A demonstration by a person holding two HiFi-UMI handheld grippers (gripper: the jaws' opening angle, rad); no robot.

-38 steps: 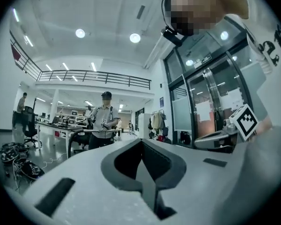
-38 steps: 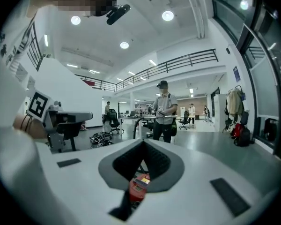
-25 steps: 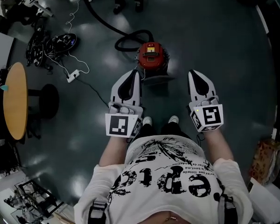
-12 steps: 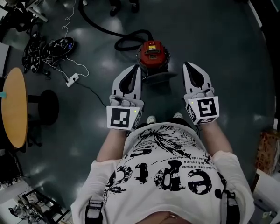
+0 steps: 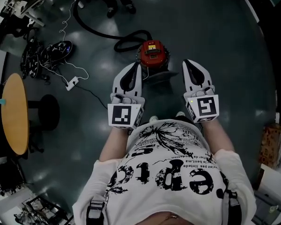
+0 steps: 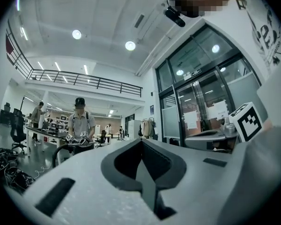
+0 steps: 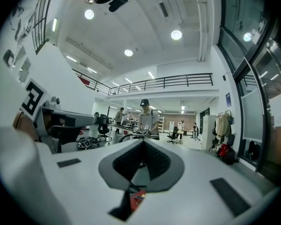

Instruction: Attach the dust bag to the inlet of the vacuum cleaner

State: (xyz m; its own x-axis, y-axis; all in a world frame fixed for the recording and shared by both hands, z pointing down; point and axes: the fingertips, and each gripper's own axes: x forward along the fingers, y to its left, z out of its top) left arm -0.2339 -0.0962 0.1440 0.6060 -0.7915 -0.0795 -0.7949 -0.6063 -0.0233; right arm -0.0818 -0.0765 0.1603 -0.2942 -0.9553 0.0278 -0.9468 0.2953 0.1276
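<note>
A red vacuum cleaner (image 5: 152,53) stands on the dark floor ahead of me, its black hose (image 5: 126,37) curling away to the left. A dark grey shape (image 5: 158,77) lies against its near side; I cannot tell what it is. No dust bag is clearly visible. My left gripper (image 5: 136,66) is held level just left of the vacuum, shut and empty. My right gripper (image 5: 187,62) is level to the vacuum's right, also shut and empty. In the right gripper view (image 7: 143,142) a bit of red vacuum (image 7: 138,198) shows below the closed jaws. The left gripper view (image 6: 141,142) shows closed jaws.
A round wooden table (image 5: 13,110) and a black stool (image 5: 47,110) stand at the left. A white power strip (image 5: 71,83) and a cable tangle (image 5: 51,51) lie on the floor beyond. A person (image 6: 79,125) stands far ahead. A brown package (image 5: 270,144) sits at the right edge.
Both grippers have moved a little forward, closer to the sides of the vacuum, the right one more. Both stayed shut.
</note>
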